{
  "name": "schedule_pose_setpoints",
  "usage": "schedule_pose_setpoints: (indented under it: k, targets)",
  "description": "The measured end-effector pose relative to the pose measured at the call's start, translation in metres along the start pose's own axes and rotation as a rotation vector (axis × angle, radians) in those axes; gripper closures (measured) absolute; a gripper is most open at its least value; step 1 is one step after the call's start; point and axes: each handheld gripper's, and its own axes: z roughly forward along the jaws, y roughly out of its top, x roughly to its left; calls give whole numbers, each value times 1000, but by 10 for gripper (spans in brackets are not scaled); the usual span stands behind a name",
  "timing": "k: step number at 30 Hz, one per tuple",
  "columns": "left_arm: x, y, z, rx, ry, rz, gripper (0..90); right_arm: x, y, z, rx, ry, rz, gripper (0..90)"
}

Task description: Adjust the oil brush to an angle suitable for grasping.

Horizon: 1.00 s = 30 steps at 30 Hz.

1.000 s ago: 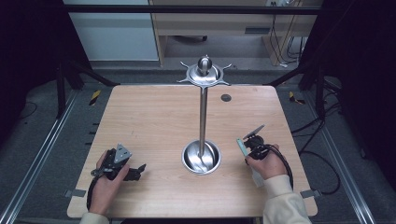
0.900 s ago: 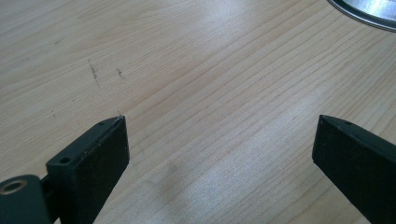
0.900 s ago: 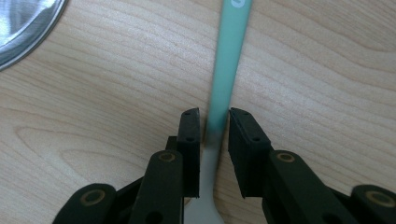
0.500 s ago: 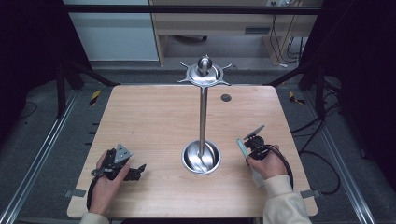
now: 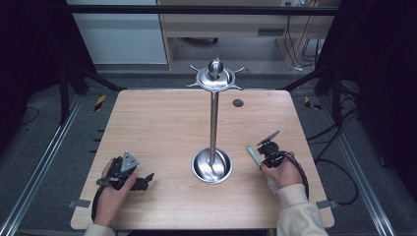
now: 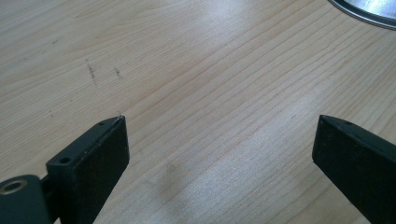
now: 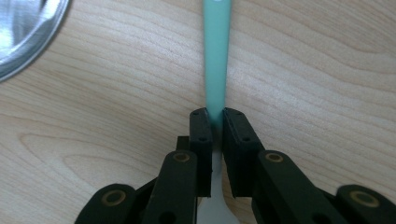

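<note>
A tall metal stand rises from a round dish-like base (image 5: 212, 167) near the middle of the wooden table (image 5: 157, 128), with a pole and a spiked cap (image 5: 215, 76) on top. To the right of the base my right gripper (image 5: 259, 161) is shut on the thin mint-green handle (image 7: 215, 51) of a utensil. Its jaws have just been closing on that handle, which runs ahead of them flat over the wood; a white part shows below the jaws. At the front left my left gripper (image 5: 146, 179) lies low and open, with bare wood between its jaws (image 6: 222, 126).
A small dark round grommet (image 5: 238, 103) sits in the table near its far right. The stand's base rim shows at the upper right of the left gripper view (image 6: 369, 9) and the upper left of the right gripper view (image 7: 23, 32). Metal frame rails run along both table sides.
</note>
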Motion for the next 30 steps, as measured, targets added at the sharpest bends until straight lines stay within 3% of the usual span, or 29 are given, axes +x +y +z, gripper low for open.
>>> schedule_pose_setpoints:
  k: [6,15,16,21,30]
  targets:
    - [0,0,0,-3,2,-2,35,-2,0,-2,-15,12,0,826]
    - [2,0,-2,-13,7,-4,34,-6,1,-13,-103,25,-7,827]
    - [2,0,-2,-15,11,-2,33,-7,1,-15,-130,36,-35,827]
    - [3,1,-3,-24,18,-5,33,-10,1,-16,-155,65,-42,827]
    - [6,1,-5,-31,39,-20,32,-23,-2,-26,-258,81,2,827]
